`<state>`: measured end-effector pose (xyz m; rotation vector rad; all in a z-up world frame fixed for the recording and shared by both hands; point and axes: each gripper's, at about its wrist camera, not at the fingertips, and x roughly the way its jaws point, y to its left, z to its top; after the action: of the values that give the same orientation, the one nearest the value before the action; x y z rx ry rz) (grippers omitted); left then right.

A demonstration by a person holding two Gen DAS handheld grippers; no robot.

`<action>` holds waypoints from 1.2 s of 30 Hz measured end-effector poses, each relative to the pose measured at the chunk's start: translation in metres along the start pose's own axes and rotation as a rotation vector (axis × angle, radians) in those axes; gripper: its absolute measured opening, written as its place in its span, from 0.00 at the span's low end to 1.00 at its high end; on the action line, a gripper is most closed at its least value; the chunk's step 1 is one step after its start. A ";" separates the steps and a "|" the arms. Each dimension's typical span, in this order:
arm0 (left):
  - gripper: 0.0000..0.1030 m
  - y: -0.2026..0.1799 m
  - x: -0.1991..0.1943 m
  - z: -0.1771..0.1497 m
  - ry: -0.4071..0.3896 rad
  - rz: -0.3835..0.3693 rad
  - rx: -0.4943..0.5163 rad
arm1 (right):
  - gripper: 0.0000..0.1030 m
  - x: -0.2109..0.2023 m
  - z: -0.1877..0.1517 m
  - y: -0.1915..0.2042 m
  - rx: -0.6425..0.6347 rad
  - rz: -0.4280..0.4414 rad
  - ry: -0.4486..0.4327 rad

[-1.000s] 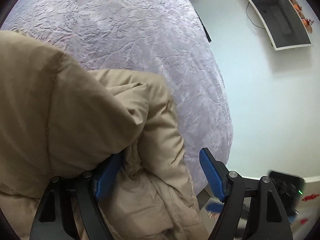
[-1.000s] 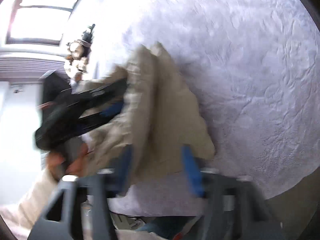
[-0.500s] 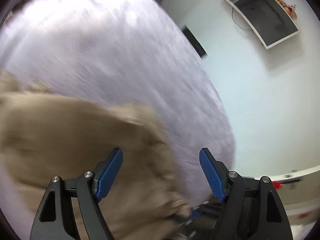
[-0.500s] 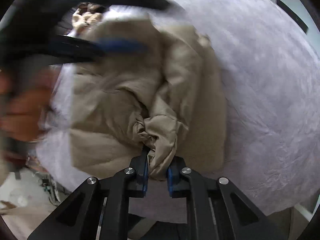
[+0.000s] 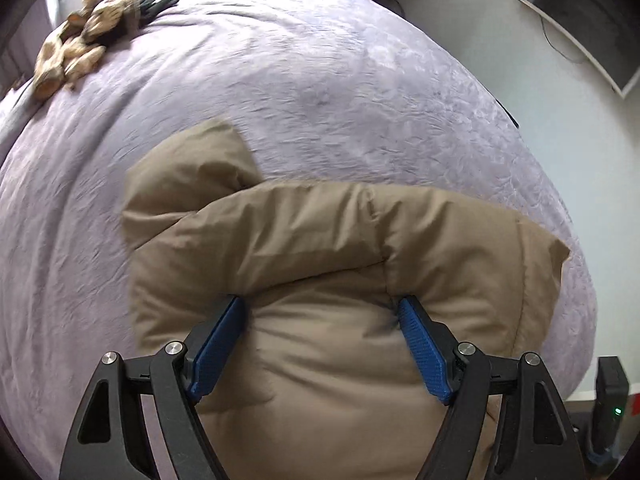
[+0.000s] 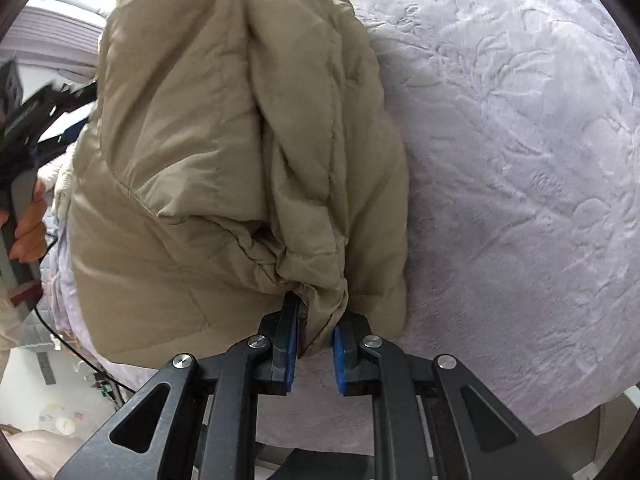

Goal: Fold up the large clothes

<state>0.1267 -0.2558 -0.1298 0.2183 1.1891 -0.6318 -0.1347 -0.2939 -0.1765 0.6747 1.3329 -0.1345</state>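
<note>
A tan puffer jacket (image 5: pixel 320 248) lies bunched on a lilac bed cover (image 5: pixel 320 72). My left gripper (image 5: pixel 322 320) is open, its blue pads spread wide with the jacket's padded bulk between them, not clamped. My right gripper (image 6: pixel 314 344) is shut on a gathered fold of the jacket (image 6: pixel 224 128) at its near edge. The left gripper's black body and the hand holding it (image 6: pixel 24 216) show at the far left of the right wrist view.
A stuffed toy (image 5: pixel 76 48) lies at the far left corner of the bed. A wall-mounted screen (image 5: pixel 576 20) is at the upper right. A black device with a green light (image 5: pixel 610 404) stands at the right. The bed's edge (image 6: pixel 560 416) and floor clutter (image 6: pixel 60 420) lie below.
My right gripper closed on a fold of the jacket and holds it. My left gripper swung round, open throughout, and now faces the jacket's bulk.
</note>
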 end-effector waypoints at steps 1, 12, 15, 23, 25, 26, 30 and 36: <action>0.77 -0.004 0.003 0.001 0.000 0.004 0.012 | 0.15 0.000 0.001 -0.003 -0.002 -0.005 0.000; 0.77 -0.014 0.016 0.005 0.008 0.025 0.000 | 0.24 -0.061 0.009 -0.035 0.098 0.085 -0.074; 0.77 -0.017 0.016 0.004 0.011 0.043 0.003 | 0.24 -0.079 0.017 -0.037 0.141 0.098 -0.146; 0.77 -0.015 0.011 0.004 0.016 0.063 -0.012 | 0.24 -0.074 0.053 0.025 -0.011 0.154 -0.173; 0.77 -0.013 0.006 0.004 0.024 0.066 -0.020 | 0.24 -0.064 0.056 0.028 -0.052 0.086 -0.133; 0.77 -0.013 0.002 0.004 0.028 0.068 -0.021 | 0.24 -0.053 0.057 0.030 -0.066 0.057 -0.108; 0.77 -0.009 -0.021 -0.002 0.037 0.061 -0.033 | 0.24 -0.026 0.063 0.023 -0.019 0.057 -0.052; 0.77 0.024 -0.057 -0.031 0.046 0.041 -0.155 | 0.26 -0.022 0.065 0.017 -0.009 0.067 -0.034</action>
<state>0.1034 -0.2019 -0.0935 0.1263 1.2686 -0.4988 -0.0777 -0.3200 -0.1449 0.7057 1.2758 -0.0853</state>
